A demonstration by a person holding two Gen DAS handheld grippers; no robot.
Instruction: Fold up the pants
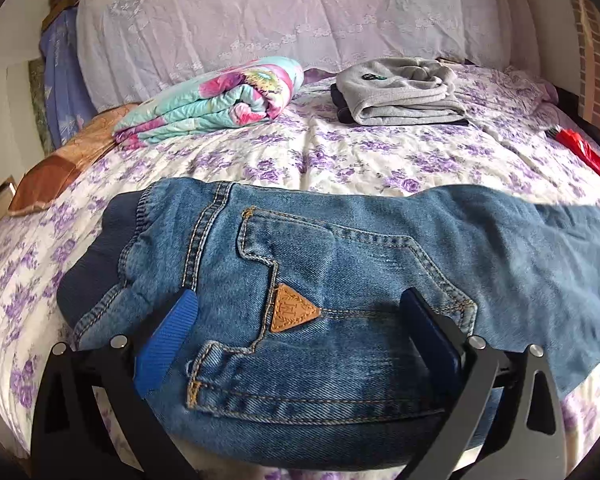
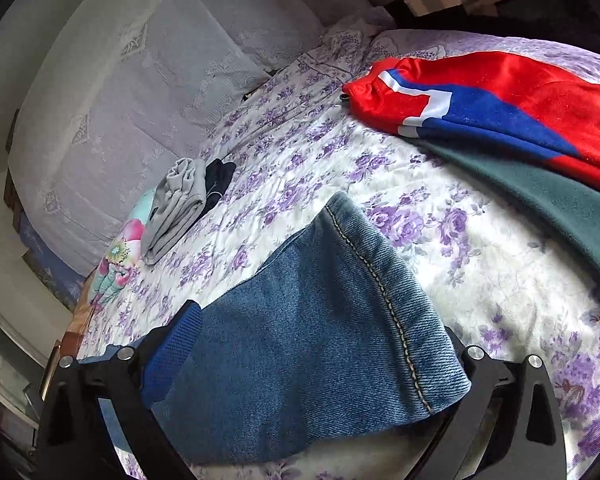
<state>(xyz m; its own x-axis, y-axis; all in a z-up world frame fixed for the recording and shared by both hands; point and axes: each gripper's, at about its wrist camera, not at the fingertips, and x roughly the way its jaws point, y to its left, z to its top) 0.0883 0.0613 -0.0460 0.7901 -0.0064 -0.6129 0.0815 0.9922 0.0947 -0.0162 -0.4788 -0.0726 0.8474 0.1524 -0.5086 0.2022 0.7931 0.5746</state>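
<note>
Jeans [image 1: 340,264]: tan triangular leather patch [image 1: 294,309], lettering unreadable.

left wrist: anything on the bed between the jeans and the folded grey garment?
Nothing: in the left wrist view, only bare floral bedspread lies between jeans and grey garment.

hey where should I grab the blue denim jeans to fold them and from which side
The blue denim jeans lie flat across the floral bed sheet. Probably best: the left gripper pinches the navy waistband end from the near edge, and the right gripper pinches the stitched leg hem; both edges face the grippers.
</note>
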